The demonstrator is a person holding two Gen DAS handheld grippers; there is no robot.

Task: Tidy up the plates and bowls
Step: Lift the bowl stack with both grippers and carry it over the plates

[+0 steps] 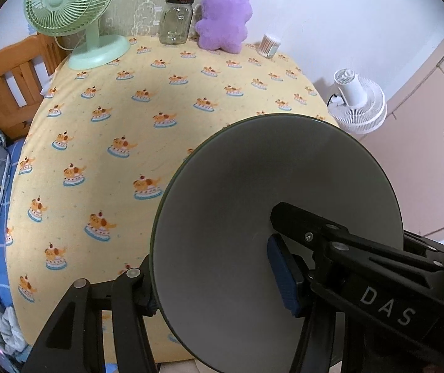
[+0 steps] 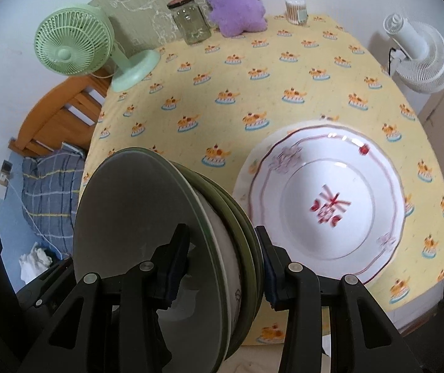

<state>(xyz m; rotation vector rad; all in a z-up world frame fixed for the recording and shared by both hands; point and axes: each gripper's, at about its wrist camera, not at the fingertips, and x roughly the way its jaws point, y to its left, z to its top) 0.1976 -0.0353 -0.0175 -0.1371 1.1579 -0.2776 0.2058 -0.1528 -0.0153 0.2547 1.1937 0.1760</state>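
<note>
In the left wrist view my left gripper (image 1: 215, 283) is shut on the rim of a grey-green plate (image 1: 246, 205), held on edge above the table's front right. In the right wrist view my right gripper (image 2: 222, 267) is shut on a stack of grey-green dishes (image 2: 147, 217), also held on edge, with a white bowl showing between them. A white plate with a red pattern (image 2: 324, 202) lies flat on the yellow tablecloth (image 2: 222, 77), to the right of that stack.
At the table's far edge stand a green desk fan (image 1: 72, 15), a glass jar (image 1: 176, 20), a purple plush toy (image 1: 223, 18) and a cotton-swab box (image 1: 270, 45). A white floor fan (image 1: 358, 105) stands off the right edge, a wooden bed frame (image 1: 10, 77) to the left.
</note>
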